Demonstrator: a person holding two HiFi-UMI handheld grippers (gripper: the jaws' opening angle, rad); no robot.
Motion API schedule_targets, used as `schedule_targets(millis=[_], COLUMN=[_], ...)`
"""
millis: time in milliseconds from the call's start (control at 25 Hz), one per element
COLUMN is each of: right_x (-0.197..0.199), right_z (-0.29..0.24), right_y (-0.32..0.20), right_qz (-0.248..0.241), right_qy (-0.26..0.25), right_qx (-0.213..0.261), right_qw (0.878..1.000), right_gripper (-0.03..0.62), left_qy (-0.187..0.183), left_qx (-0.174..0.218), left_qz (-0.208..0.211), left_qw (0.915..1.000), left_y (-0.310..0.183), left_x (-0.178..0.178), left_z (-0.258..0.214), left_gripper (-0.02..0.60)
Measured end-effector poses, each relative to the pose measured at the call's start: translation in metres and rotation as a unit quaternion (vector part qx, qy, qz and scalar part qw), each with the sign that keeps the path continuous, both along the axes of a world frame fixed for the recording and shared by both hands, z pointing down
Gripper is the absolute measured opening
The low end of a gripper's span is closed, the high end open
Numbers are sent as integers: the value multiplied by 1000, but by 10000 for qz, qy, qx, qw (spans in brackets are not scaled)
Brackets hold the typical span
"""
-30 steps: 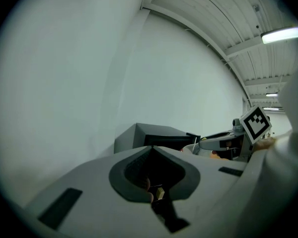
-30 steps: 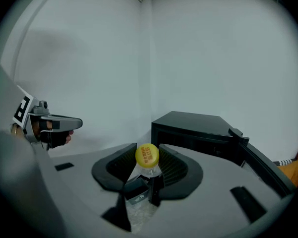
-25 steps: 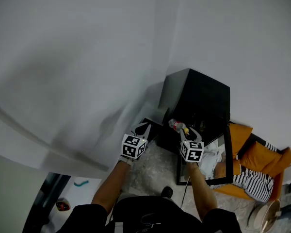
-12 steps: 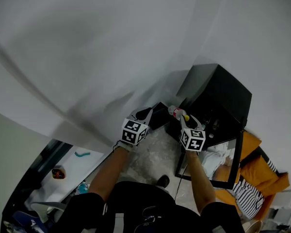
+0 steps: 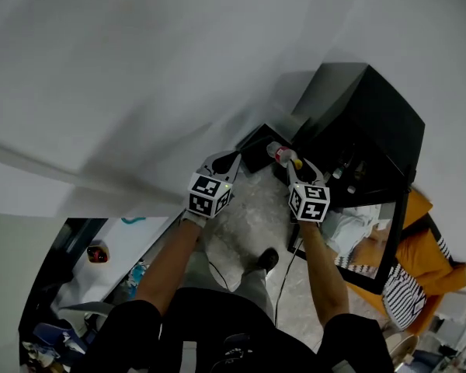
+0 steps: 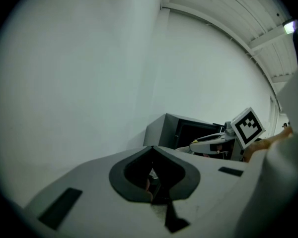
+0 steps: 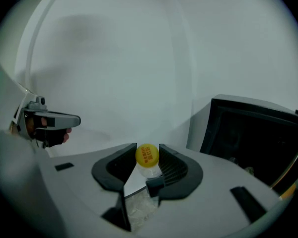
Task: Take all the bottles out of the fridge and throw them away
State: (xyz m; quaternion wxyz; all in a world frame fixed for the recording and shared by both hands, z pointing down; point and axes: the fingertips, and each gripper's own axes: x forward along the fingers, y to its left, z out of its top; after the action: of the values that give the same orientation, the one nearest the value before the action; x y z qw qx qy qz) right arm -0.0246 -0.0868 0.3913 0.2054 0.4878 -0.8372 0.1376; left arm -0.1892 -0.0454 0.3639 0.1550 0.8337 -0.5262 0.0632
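A clear plastic bottle (image 5: 282, 154) with a yellow cap (image 7: 147, 155) and a red label sticks out of my right gripper (image 5: 293, 164), which is shut on its neck. It hangs over the floor just left of the black fridge (image 5: 365, 119), whose door (image 5: 373, 247) stands open. My left gripper (image 5: 224, 162) is level with it to the left, near the white wall, jaws shut with nothing between them (image 6: 153, 148). Each gripper shows in the other's view: the right gripper (image 6: 208, 140) and the left gripper (image 7: 74, 119).
A low black box (image 5: 260, 142) sits on the floor against the wall, between the grippers and the fridge. Orange and striped fabric (image 5: 419, 270) lies beyond the fridge door. A white surface with small items (image 5: 101, 251) is at the lower left. My shoe (image 5: 268, 259) is on the speckled floor.
Both grippers have sunk and gone forward, the bottle still in the right one. The head view has swung, so the fridge now sits higher and further right.
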Motion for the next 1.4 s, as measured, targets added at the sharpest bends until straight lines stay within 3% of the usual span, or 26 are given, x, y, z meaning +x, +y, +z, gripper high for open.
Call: schedule_targets(millis=[280,1160,1400], right_x=[1,-30,-35], right_z=[79,386,464], right_y=[-22,-91,-120], right_qz=[3,366,336], right_qy=[115,73,246], right_qx=[-218,-511,-702], right_qw=[9997,9980,9967], right_gripper=[146,146,146], left_qy=[60,67,131], left_qx=[-87,-623,-785], left_qz=[158,798,846], left_qw=[9998,9948,9932], left_y=[-19,-92,-129], left_x=[5,15,10], left_z=[62,332,375], left_gripper=[5,5,5])
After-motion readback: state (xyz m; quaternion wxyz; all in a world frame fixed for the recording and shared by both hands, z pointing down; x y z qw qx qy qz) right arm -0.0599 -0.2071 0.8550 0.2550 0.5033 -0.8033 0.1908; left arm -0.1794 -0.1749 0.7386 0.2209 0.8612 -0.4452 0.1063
